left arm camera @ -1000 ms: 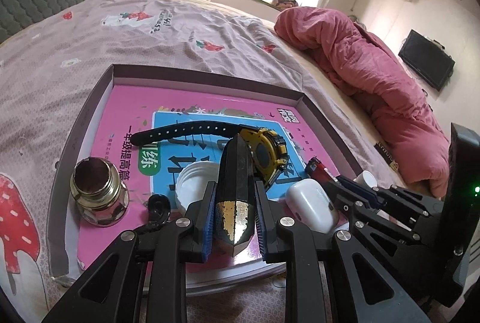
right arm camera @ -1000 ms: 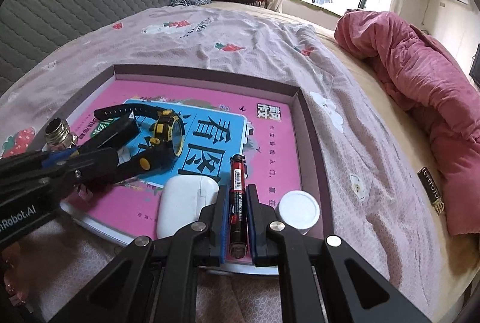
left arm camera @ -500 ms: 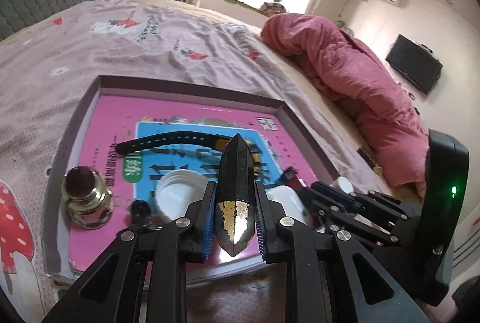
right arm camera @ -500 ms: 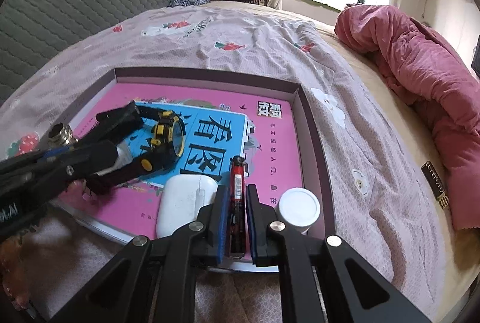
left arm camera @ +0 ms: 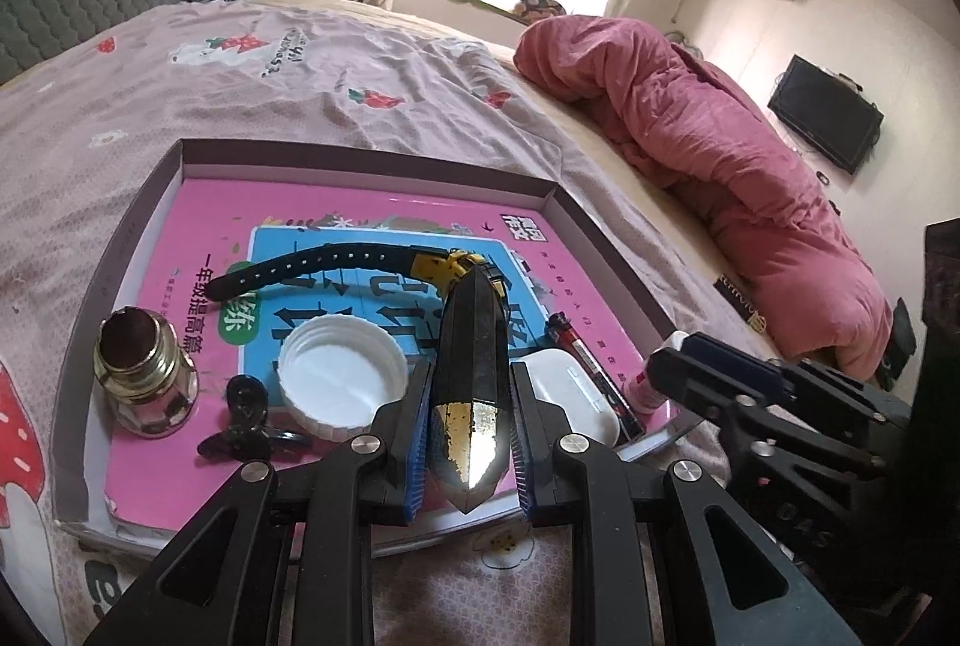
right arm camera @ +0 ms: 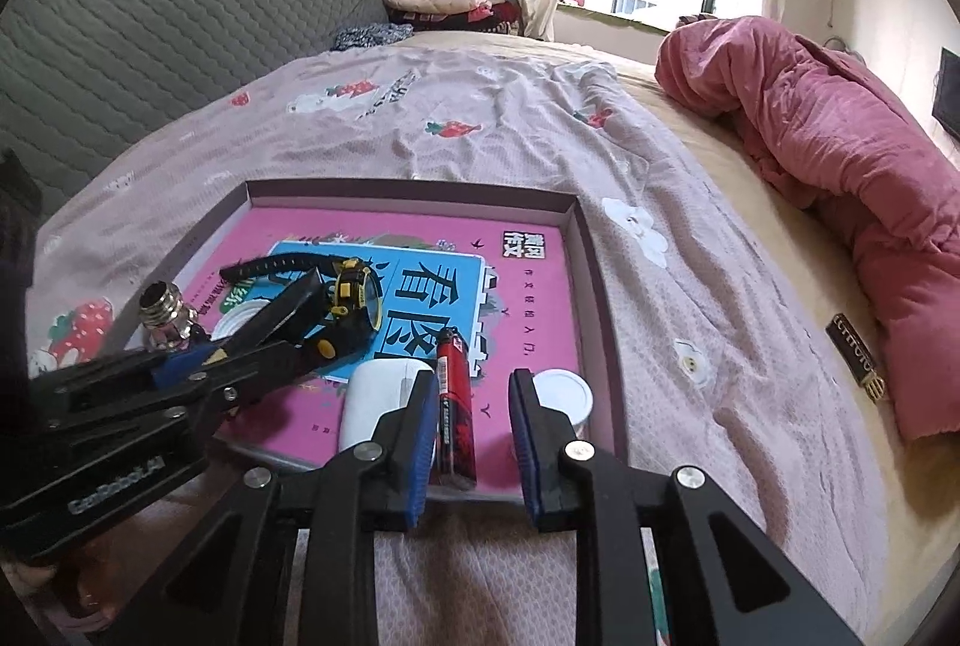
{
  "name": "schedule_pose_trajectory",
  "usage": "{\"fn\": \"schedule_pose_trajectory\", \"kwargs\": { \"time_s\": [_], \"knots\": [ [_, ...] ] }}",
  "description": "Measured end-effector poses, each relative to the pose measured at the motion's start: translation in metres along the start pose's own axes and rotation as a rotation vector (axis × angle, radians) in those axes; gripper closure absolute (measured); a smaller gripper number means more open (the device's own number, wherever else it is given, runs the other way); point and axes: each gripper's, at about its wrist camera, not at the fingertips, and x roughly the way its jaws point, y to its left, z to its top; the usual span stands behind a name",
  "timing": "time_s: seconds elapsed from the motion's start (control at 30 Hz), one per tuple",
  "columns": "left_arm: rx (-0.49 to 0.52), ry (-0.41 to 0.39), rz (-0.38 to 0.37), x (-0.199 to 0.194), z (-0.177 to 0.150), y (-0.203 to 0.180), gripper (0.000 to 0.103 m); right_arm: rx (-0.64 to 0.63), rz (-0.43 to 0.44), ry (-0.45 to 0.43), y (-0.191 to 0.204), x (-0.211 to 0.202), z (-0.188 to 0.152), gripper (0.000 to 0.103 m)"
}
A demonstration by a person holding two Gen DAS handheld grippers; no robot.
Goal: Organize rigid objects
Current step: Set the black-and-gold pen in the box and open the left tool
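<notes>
Left gripper (left arm camera: 469, 427): blue-padded fingers clamped on a dark faceted crystal point with gold flecks (left arm camera: 471, 382), which stands between the pads, tip pointing forward over the near edge of the tray.

Right gripper (right arm camera: 472, 433): jaws opening; a red and black cylindrical lighter (right arm camera: 454, 403) lies between the pads, beside the left pad and clear of the right one, resting flat on the book at the tray's near edge.

Container: shallow purple cardboard tray (right arm camera: 591, 280) on a pink printed bedsheet (right arm camera: 480, 118), its floor covered by a pink and blue book (right arm camera: 528, 298).

Contents noted on the book:
- black and yellow wristwatch with black strap (left arm camera: 336, 259), towards the middle
- white plastic screw cap, open side up (left arm camera: 342, 376), near the left gripper
- brass-necked glass bottle (left arm camera: 141, 376), at the tray's left side
- small black propeller-shaped piece (left arm camera: 246, 421), just beside the bottle
- white earbud case (right arm camera: 375, 403), just left of the lighter
- white round lid (right arm camera: 564, 397), just right of the right gripper's pad

Beyond the tray: bundled pink quilt (left arm camera: 720, 154) on the bed
</notes>
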Motion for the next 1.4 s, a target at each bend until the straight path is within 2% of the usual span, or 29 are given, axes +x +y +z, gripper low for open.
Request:
{"fn": "schedule_pose_trajectory", "kwargs": {
  "time_s": [0.2, 0.53, 0.83, 0.97, 1.13, 1.23, 1.4],
  "knots": [
    [-0.001, 0.011, -0.007, 0.003, -0.002, 0.001, 0.080, -0.024, -0.013, -0.012, -0.003, -0.011, -0.004, 0.079],
    [-0.051, 0.008, -0.009, 0.003, 0.002, 0.013, 0.080, 0.003, -0.024, -0.025, -0.014, -0.025, -0.010, 0.079],
    [-0.054, 0.020, -0.012, 0.002, 0.003, 0.015, 0.080, 0.014, -0.033, -0.029, -0.018, -0.031, -0.010, 0.079],
    [-0.043, 0.023, -0.012, 0.000, 0.003, 0.014, 0.076, 0.014, -0.032, -0.030, -0.018, -0.032, -0.010, 0.079],
    [-0.029, 0.021, -0.002, -0.004, 0.002, 0.013, 0.063, 0.011, -0.027, -0.030, -0.014, -0.034, -0.009, 0.078],
    [-0.029, 0.021, 0.004, -0.006, 0.002, 0.013, 0.063, 0.014, -0.030, -0.026, -0.013, -0.035, -0.010, 0.068],
    [-0.026, 0.024, 0.013, -0.008, 0.002, 0.013, 0.058, 0.021, -0.038, -0.026, -0.015, -0.039, -0.011, 0.066]
  ]
}}
